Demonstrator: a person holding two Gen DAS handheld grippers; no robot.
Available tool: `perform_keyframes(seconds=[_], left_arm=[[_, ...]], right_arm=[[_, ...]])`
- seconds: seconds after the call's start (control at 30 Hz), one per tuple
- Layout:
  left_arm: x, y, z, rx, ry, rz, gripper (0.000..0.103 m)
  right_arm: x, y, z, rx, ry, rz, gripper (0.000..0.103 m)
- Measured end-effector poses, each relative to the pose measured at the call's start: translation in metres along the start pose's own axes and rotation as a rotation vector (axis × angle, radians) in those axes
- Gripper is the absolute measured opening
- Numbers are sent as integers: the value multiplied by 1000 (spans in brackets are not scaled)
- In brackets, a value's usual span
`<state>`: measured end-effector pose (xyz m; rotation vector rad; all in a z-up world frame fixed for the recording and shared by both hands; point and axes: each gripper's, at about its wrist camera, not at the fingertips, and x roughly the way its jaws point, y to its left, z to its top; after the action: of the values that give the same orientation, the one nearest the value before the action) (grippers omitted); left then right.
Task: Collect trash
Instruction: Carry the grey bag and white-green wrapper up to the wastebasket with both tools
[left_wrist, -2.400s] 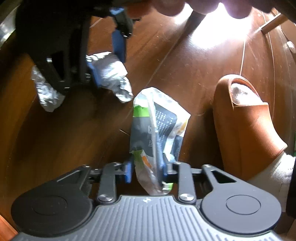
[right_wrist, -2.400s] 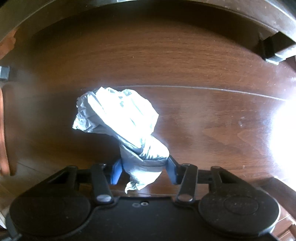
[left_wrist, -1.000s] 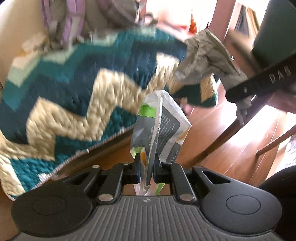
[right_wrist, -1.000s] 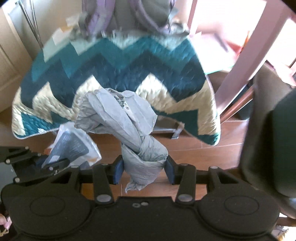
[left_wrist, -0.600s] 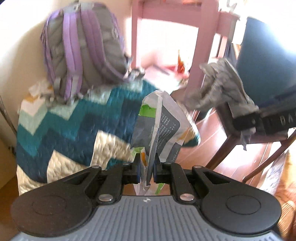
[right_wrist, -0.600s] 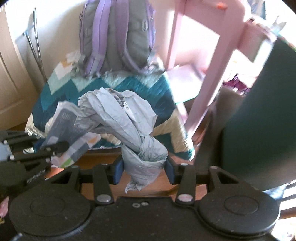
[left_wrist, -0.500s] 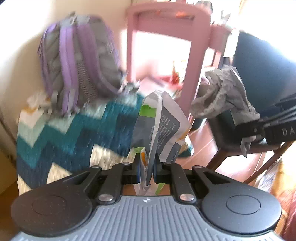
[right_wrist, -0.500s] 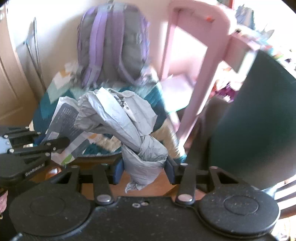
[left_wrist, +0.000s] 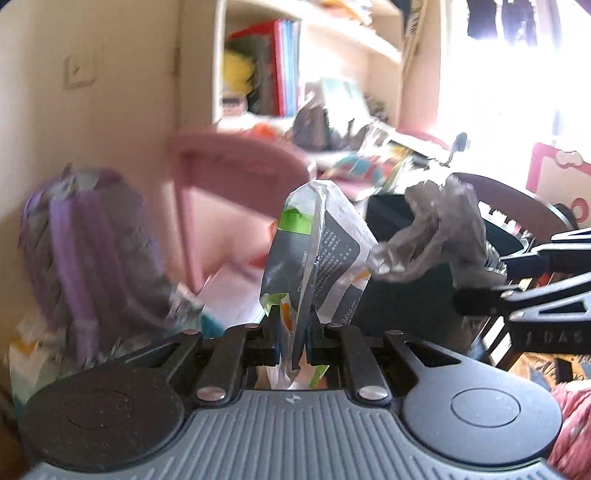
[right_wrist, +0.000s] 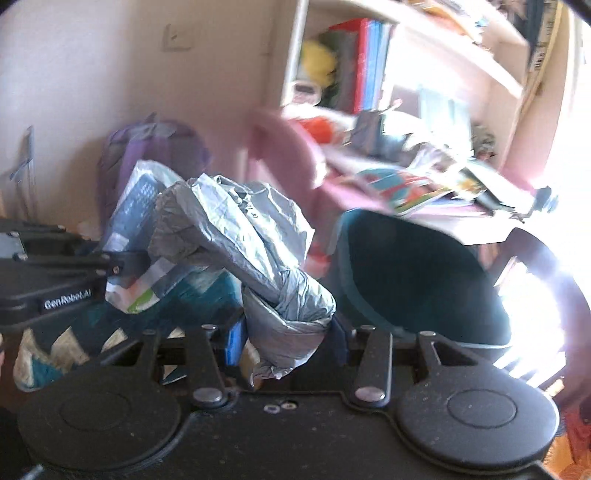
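My left gripper (left_wrist: 293, 334) is shut on a flat snack wrapper (left_wrist: 317, 258), white and grey with green and orange patches, which stands upright between the pads. My right gripper (right_wrist: 288, 338) is shut on a crumpled grey plastic bag (right_wrist: 258, 254) that bulges up and to the left. In the left wrist view the grey bag (left_wrist: 439, 240) and the right gripper's black body (left_wrist: 535, 291) hang at the right. In the right wrist view the wrapper (right_wrist: 147, 236) and the left gripper (right_wrist: 48, 273) are at the left. Both are held high in the air.
A dark teal bin (right_wrist: 417, 288) stands just right of the grey bag, also dark in the left wrist view (left_wrist: 399, 295). A pink desk (left_wrist: 236, 162) with cluttered papers, a purple backpack (left_wrist: 85, 251), a bookshelf (right_wrist: 354, 59) and a zigzag quilt (right_wrist: 48, 350) surround it.
Both grippers have risen from the floor with their trash and tilted up. The quilt dropped out of the middle of view; the desk top, bookshelf and teal bin came into view.
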<state>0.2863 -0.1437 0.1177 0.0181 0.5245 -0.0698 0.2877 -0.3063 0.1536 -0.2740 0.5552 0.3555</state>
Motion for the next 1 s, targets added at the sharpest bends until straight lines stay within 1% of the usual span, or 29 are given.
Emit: perform_keyframes(seconds=[0.1,0.23,0.4,0.47,0.6,0.73,0.9,1.0], left_arm=[[3,-24,27,26,-23,-32,12],[17,-53,57,34,-27,-80,12],[46,-86,89,46,-13,-113,12],[60,-99,98,47,11,-133,12],[89,-124,103,28,66,-165,12],[116,-140,106,33,106,-160,12],[150,-153,109,65,166,-139,12],[166,-159,111,96,194,-125,12]], right_arm=[[-4,-24,4,31,-25,-40,45],[-4,-58,11,73,-47,-92,45],[8,-103,14,135,-44,-162,45],[14,-119,11,164,-31,-181,45],[35,-143,6,206,0,-226,45],[57,-160,0,221,45,-245,45],[77,-167,-6,226,87,-257,46],[85,-164,-9,203,108,-255,47]])
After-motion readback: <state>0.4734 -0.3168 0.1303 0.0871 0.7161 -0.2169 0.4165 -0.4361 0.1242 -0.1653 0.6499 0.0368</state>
